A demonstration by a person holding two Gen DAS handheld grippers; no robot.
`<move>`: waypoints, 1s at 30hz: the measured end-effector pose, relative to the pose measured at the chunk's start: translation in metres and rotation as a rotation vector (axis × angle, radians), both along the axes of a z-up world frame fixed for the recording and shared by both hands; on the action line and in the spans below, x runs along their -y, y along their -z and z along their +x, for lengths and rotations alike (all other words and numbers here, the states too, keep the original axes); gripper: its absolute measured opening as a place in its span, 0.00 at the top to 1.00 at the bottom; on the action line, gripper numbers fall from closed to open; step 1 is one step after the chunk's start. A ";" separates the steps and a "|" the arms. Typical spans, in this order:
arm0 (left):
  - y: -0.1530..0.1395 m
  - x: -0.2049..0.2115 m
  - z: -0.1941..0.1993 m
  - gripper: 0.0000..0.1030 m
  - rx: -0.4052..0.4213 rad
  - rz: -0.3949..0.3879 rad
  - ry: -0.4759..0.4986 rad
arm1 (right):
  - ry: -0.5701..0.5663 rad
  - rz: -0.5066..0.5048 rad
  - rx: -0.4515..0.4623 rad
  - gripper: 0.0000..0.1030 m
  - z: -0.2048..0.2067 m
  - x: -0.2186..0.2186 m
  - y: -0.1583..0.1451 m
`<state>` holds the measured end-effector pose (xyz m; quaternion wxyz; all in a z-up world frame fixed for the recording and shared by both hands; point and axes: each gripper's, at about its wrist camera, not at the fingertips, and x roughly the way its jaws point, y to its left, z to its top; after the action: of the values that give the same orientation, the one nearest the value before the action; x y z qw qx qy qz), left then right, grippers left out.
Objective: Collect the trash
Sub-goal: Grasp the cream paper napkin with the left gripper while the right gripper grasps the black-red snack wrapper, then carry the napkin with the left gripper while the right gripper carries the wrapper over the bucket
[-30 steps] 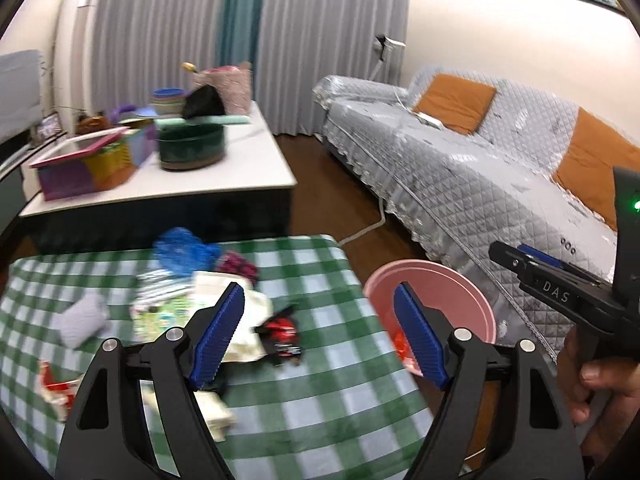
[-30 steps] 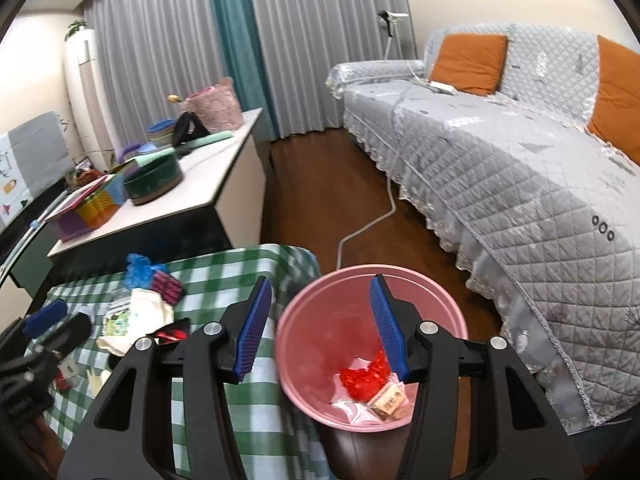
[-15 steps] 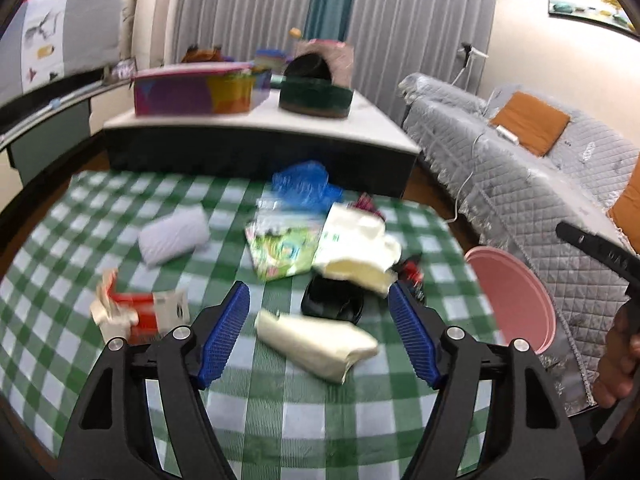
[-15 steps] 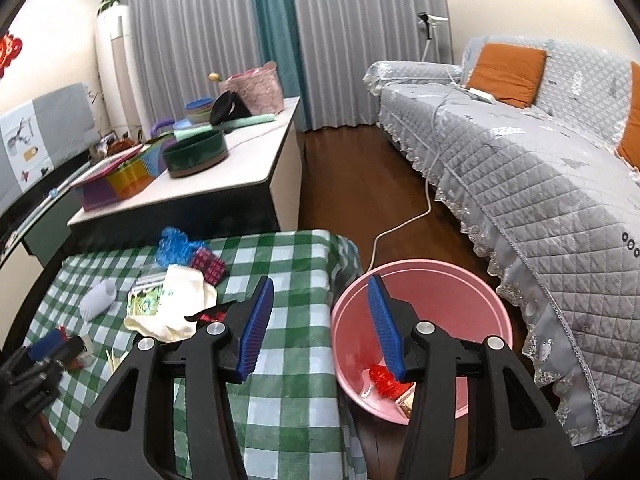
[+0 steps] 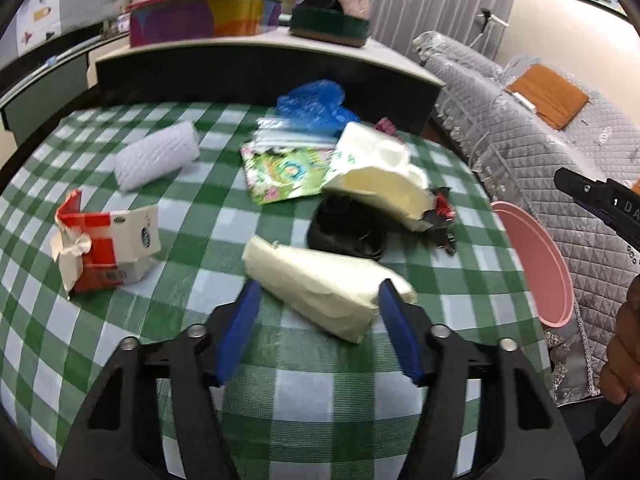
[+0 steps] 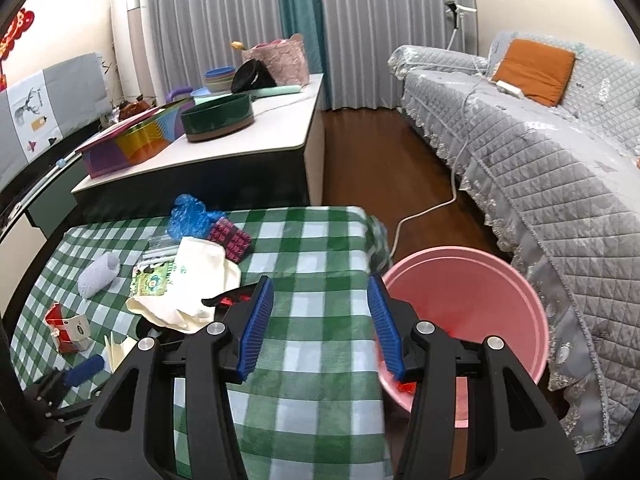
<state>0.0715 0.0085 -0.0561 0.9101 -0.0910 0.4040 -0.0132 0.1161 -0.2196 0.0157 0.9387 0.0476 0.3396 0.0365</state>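
Now my left gripper (image 5: pixel 316 304) sits lower and closer over the green-and-white checked tablecloth (image 5: pixel 360 400) than a second ago, when it looked across at the sofa and pink bin; its blue ribbed pads are closing around the crumpled cream paper bag (image 5: pixel 320 284), which lies between them, though I cannot tell whether they press it yet. Just past the bag lie a shiny black crumpled wrapper (image 5: pixel 348 232) and a second cream paper bag (image 5: pixel 380 192) folded over it, with a red-and-black scrap (image 5: pixel 442 216) at its right edge. Further out are a glossy green printed packet (image 5: pixel 286 172), a wrinkled blue plastic bag (image 5: pixel 314 104), a white foam-net sleeve (image 5: pixel 158 156) shaped like a roll, and at left a torn red-and-white cardboard carton (image 5: pixel 106 250). My right gripper (image 6: pixel 320 320) hangs about half open with nothing between its pads, now over the cloth's right edge rather than over the round pink plastic bin (image 6: pixel 500 280), which stands on the floor just beside the table and holds red scraps (image 6: pixel 406 387) at its bottom. Beyond it runs the grey quilted sofa (image 6: pixel 540 168) with an orange cushion (image 6: pixel 534 70).
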 end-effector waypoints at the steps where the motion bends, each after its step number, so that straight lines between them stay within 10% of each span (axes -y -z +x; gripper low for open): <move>1: 0.001 -0.004 0.001 0.55 -0.006 -0.003 -0.009 | -0.008 0.000 -0.006 0.52 0.002 -0.003 0.002; 7: -0.001 -0.018 0.006 0.93 0.002 0.027 -0.056 | -0.082 0.010 -0.060 0.51 0.017 -0.031 0.021; 30: 0.003 -0.027 0.020 0.94 -0.009 0.009 -0.066 | -0.165 0.032 -0.270 0.47 0.052 -0.061 0.083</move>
<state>0.0914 0.0357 -0.0596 0.9086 -0.1002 0.4050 0.0190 0.1684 -0.1584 -0.0670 0.8774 0.0390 0.4648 0.1123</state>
